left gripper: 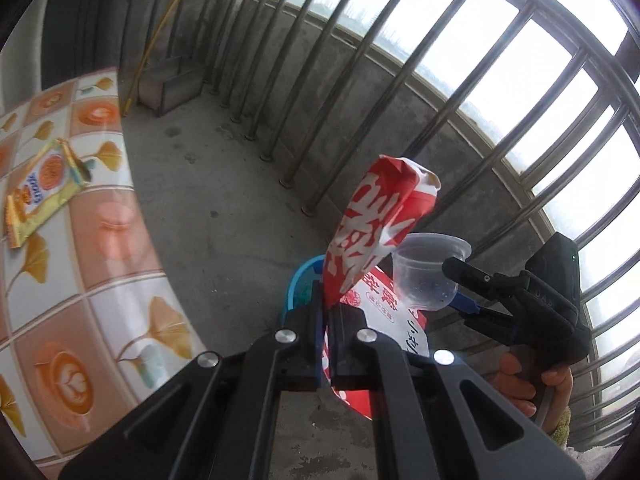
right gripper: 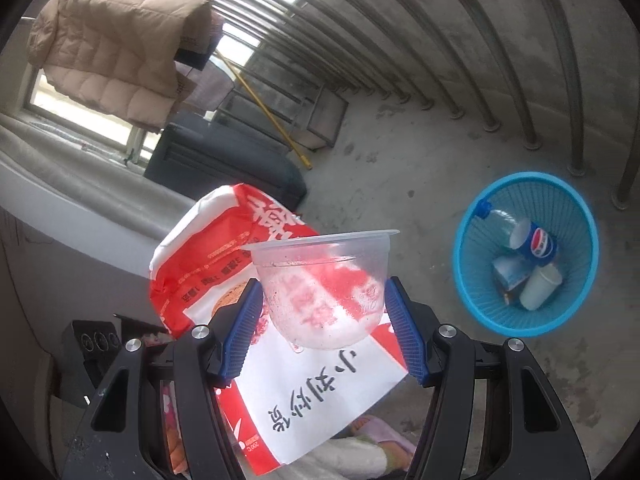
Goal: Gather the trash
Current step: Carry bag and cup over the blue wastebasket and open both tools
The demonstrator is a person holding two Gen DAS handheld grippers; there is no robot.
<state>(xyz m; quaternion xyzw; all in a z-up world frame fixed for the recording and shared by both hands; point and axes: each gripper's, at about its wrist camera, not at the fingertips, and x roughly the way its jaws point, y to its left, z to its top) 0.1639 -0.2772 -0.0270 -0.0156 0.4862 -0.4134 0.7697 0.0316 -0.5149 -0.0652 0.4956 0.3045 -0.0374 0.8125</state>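
The left gripper (left gripper: 326,312) has its jaws together, clamped on a red and white bag (left gripper: 362,224) that stands up crumpled from the pinch. Just right of the bag, the right gripper (left gripper: 460,288) holds a clear cup (left gripper: 430,272), and a hand (left gripper: 528,380) wraps its handle. In the right wrist view the right gripper (right gripper: 324,320) has its jaws apart by the cup's width, its 2 blue pads (right gripper: 244,328) clamped on the sides of the cup (right gripper: 324,280); the cup is upright and red-speckled inside. The bag (right gripper: 296,392) hangs directly behind the cup.

A blue bin (right gripper: 464,256) stands on the concrete floor (right gripper: 400,168) to the right of the cup, apart from it. In the bin lie a Pepsi bottle (right gripper: 528,236), a white cup (right gripper: 540,286) and a small carton (right gripper: 510,272). From the left wrist, only a part of the bin's rim (left gripper: 302,276) shows, beside the bag's lower left.

Well left of the bag, a yellow wrapper (left gripper: 44,192) lies flat on a tiled surface (left gripper: 112,232). Beyond the bin, railing bars (right gripper: 480,80) line the wall. Far left of the cup, a beige coat (right gripper: 112,40) hangs by a window, and a yellow pole (right gripper: 268,112) leans near a dark box (right gripper: 224,164).
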